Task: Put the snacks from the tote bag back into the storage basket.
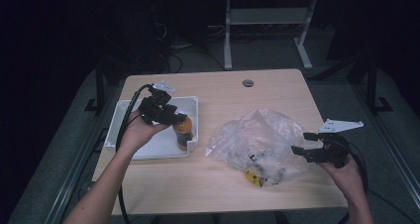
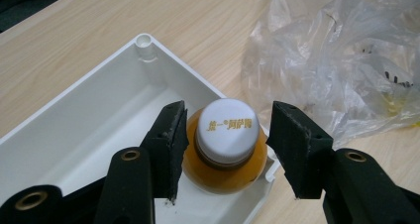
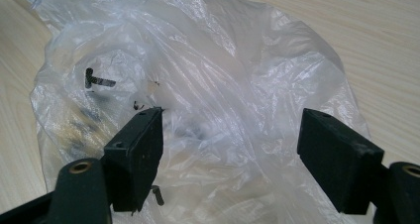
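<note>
High view: light wooden table (image 1: 218,184) in a dark room. Left gripper (image 1: 171,116), jaws apart, straddles an orange juice bottle (image 1: 183,131) in the white tray (image 1: 148,152). Right gripper (image 1: 304,143) gapes beside the clear plastic bag (image 1: 257,135), contents blurred.

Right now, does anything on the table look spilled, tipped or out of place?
Nothing spilled. The orange bottle stands upright, capped, in the white tray corner between the left gripper jaws. The crumpled plastic bag lies on the table.
</note>
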### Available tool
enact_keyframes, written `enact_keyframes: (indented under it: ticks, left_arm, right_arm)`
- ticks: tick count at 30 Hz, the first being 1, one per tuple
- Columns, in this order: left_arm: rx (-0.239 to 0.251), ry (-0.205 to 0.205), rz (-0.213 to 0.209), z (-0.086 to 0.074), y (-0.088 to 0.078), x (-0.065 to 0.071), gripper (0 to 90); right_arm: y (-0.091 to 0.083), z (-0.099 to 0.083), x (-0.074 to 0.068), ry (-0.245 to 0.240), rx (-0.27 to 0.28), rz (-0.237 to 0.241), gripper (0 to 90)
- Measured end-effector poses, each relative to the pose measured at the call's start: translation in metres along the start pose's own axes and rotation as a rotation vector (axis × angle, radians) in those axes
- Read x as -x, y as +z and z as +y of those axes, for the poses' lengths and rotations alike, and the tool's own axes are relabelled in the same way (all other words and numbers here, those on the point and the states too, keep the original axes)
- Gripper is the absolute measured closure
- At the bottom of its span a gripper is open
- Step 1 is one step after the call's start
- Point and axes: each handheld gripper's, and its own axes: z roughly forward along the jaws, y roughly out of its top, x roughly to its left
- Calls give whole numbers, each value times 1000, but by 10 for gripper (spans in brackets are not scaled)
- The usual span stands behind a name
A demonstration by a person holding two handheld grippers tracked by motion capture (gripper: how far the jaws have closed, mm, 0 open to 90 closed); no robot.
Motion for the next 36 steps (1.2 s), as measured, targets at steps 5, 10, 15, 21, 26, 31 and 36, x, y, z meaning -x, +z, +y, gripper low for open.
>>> enact_keyframes:
  ticks: [5, 10, 15, 21, 26, 31, 36]
  left_arm:
    - [12, -11, 1, -2, -3, 0, 476]
    - [18, -11, -1, -3, -4, 0, 477]
    - [25, -8, -3, -5, -6, -1, 476]
    - [30, -12, -1, -8, -9, -3, 476]
    - [34, -15, -1, -13, -12, -5, 476]
    - [43, -23, 1, -19, -15, -7, 476]
    - [46, -24, 5, -24, -17, -8, 476]
  right_arm:
    - [1, 0, 0, -1, -2, 0, 254]
    - [1, -1, 1, 5, -4, -1, 254]
    - [1, -1, 1, 7, -5, -3, 254]
    - [1, -2, 1, 8, -6, -3, 253]
    - [2, -2, 1, 10, -7, -2, 253]
    - [2, -2, 0, 11, -9, -2, 253]
    - [2, -3, 0, 6, -6, -4, 252]
